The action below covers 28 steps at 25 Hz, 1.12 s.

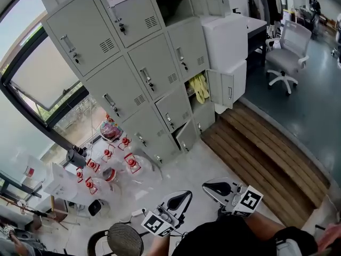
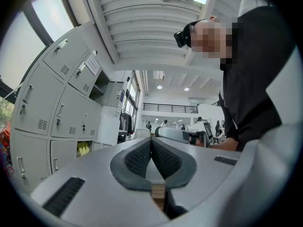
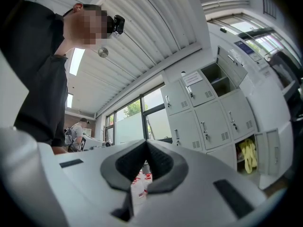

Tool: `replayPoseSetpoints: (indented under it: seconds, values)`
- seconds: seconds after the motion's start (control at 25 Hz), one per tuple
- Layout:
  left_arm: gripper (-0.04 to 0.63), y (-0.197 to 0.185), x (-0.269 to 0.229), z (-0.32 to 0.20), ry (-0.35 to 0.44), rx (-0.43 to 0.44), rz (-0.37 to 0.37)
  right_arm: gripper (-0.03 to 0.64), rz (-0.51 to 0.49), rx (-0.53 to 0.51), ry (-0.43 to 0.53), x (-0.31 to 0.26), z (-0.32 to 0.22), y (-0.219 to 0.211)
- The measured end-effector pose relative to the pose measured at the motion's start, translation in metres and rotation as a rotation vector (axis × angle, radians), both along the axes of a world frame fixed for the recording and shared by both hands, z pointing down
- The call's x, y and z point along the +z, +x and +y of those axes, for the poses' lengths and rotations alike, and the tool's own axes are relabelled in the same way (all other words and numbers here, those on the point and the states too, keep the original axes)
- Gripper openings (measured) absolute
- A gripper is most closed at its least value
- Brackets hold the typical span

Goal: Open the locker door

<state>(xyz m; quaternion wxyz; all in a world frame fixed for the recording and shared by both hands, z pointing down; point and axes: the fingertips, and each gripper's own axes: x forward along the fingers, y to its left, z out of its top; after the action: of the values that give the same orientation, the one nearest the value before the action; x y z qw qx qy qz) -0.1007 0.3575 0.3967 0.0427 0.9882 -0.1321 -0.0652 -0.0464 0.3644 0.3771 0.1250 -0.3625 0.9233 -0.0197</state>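
Note:
A bank of grey lockers fills the upper left of the head view, most doors shut, each with a small handle. At its right end one door stands wide open, with something yellow hanging inside. A low door is slightly ajar. My left gripper and right gripper are held low near my body, well short of the lockers. Both are shut and empty. The lockers lie left of the left gripper, and the lockers lie right of the right gripper.
Several red-capped bottles stand on the floor before the lockers by the window. A wooden step runs along the right. A white cabinet adjoins the lockers, and an office chair stands beyond.

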Motion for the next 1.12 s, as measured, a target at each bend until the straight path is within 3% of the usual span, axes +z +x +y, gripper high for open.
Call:
replayPoseSetpoints:
  seconds: [0.48, 0.92, 1.12]
  values:
    - [0.011, 0.072, 0.008, -0.042, -0.019, -0.078, -0.015, 0.009, -0.024, -0.037, -0.056, 0.023, -0.043, 0.073]
    - [0.011, 0.083, 0.026, -0.09, -0.054, -0.1, -0.034, 0.009, -0.028, -0.063, -0.101, 0.038, -0.097, 0.084]
    - [0.011, 0.083, 0.032, -0.13, -0.072, -0.097, -0.004, 0.009, 0.004, -0.036, -0.115, 0.041, -0.132, 0.092]
